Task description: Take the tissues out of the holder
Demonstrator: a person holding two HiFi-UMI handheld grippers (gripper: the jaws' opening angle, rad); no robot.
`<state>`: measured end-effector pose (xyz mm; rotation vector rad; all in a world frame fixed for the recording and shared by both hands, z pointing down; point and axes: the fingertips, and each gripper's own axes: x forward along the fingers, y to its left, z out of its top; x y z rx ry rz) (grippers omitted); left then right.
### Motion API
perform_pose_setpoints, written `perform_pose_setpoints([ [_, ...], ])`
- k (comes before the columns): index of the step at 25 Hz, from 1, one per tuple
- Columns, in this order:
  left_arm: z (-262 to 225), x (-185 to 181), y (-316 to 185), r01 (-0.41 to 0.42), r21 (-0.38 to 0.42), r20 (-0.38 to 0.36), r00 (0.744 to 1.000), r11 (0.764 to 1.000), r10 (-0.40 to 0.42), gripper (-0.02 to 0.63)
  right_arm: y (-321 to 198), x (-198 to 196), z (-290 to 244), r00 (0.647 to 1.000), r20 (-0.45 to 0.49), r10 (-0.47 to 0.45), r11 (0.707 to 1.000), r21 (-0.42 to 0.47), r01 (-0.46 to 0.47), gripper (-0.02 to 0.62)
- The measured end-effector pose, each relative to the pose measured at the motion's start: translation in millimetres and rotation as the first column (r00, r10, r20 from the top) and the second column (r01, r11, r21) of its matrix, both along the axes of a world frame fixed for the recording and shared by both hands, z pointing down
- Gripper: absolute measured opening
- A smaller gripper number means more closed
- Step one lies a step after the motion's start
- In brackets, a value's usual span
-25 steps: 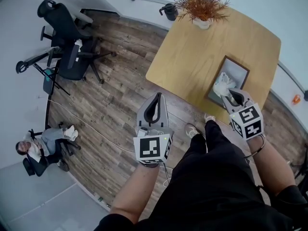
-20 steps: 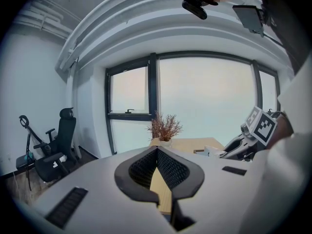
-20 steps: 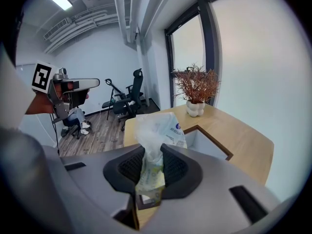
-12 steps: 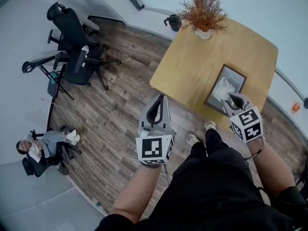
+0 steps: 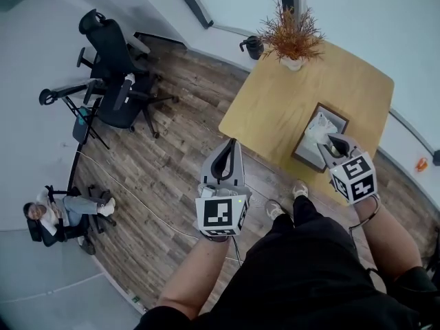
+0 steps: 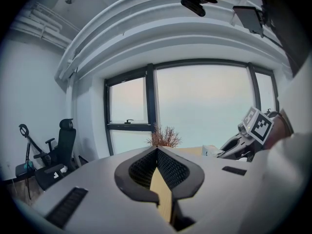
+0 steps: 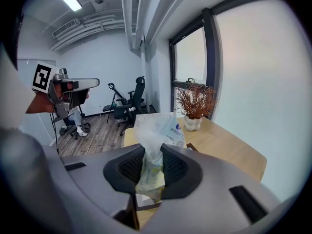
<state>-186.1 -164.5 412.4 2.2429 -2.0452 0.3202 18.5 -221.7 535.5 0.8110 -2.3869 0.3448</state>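
Between the jaws of the right gripper [image 7: 153,164], clenched on them, stood the tissues [image 7: 158,130], their lower end hidden behind the jaws. Just below that gripper lay the holder [image 5: 339,120] on the tabletop [image 5: 275,95], its inside mostly covered. The tissues had risen since a second earlier. Well to its left, the left gripper [image 5: 229,146] hung closed and empty.

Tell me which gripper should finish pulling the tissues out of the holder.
The right gripper: its fingers grip the tissues sticking up from the holder; the left gripper is shut, empty, over the floor beside the table.
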Motion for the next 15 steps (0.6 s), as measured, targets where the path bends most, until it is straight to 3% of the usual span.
perform_pose_setpoints([
  [15, -47.3, -14.2, 6.7, 0.032, 0.082, 0.005, 0.999, 0.996, -0.032, 0.005, -7.9, 1.9, -41.5, 0.999, 0.033, 0.021, 0.998, 0.062, -0.023, 0.078],
])
